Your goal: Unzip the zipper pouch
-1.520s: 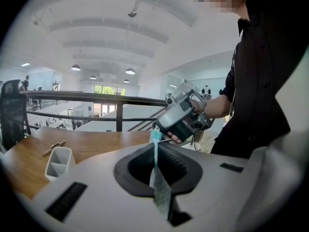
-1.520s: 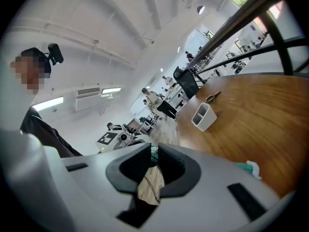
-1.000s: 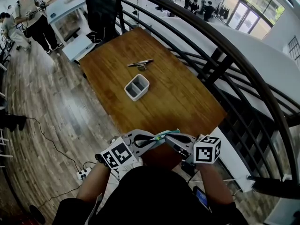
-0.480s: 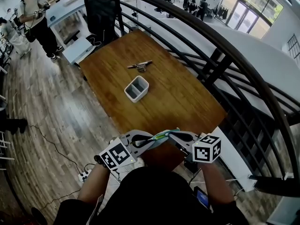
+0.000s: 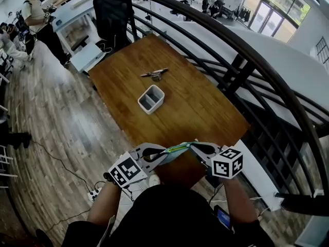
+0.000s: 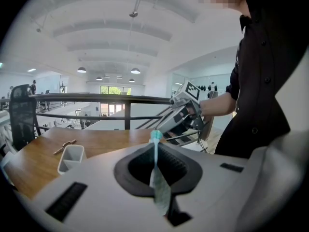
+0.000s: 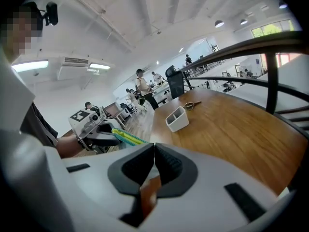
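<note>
Head view: one wooden table (image 5: pixel 205 107) carries one white bin (image 5: pixel 150 99) with two compartments and, farther off, one slim dark object (image 5: pixel 154 74) too small to identify. Two persons (image 5: pixel 33 9) stand on the floor at the upper left. Near the table's close edge, two grippers face each other, the left gripper (image 5: pixel 163 152) and the right gripper (image 5: pixel 193 146), with one zipper pouch (image 5: pixel 178 148) stretched between them above the edge. Left gripper view: both jaws are closed on one end of the pouch (image 6: pixel 159 190), seen edge-on as a thin teal strip. The right gripper (image 6: pixel 181 122) is just beyond, and the bin (image 6: pixel 71 157) lies to the left on the table (image 6: pixel 106 138). Right gripper view: its two jaws are pressed together at the pouch's other end. The yellow-green pouch (image 7: pixel 126 137) runs from there to the left gripper (image 7: pixel 104 137), with the bin (image 7: pixel 176 119) behind.
</note>
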